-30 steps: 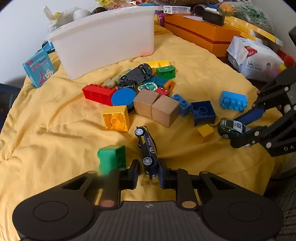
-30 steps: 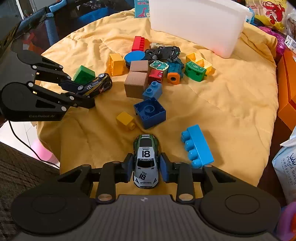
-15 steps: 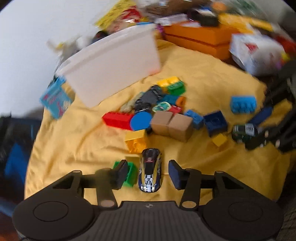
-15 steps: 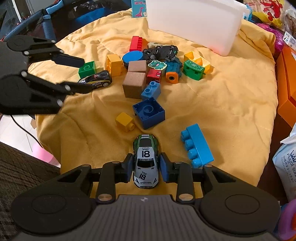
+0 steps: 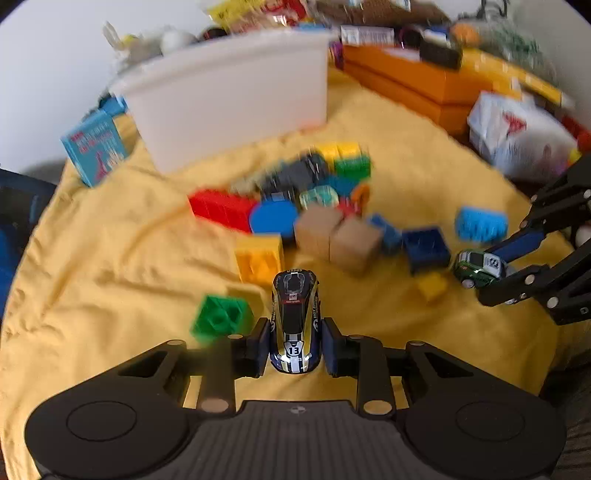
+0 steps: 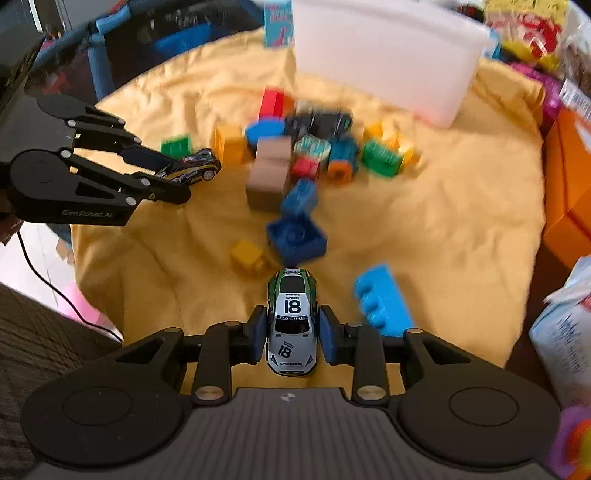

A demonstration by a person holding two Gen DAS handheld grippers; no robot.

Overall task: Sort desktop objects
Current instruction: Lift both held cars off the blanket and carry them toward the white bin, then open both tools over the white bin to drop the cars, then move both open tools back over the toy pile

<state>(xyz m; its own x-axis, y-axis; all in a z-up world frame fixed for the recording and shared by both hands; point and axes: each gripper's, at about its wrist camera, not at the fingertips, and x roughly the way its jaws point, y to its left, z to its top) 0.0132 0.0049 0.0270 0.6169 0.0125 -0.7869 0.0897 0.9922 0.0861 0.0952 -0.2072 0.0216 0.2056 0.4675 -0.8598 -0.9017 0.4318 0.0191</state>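
My left gripper (image 5: 294, 345) clamps the blue car (image 5: 295, 325), my right gripper (image 6: 292, 338) the green car (image 6: 292, 321); both light, rigid, slick-sided, so I pinch mid-body.

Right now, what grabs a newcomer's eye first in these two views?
Each gripper pinches a toy car: left gripper the dark number 13 car, right gripper the green-white number 18 car. Beyond lies a jumble of bright blocks on the yellow cloth, before a white bin.

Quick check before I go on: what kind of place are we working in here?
Probably a home play area: plastic building blocks scattered on a yellow cloth-covered table, a white plastic bin, and snack bags behind it.
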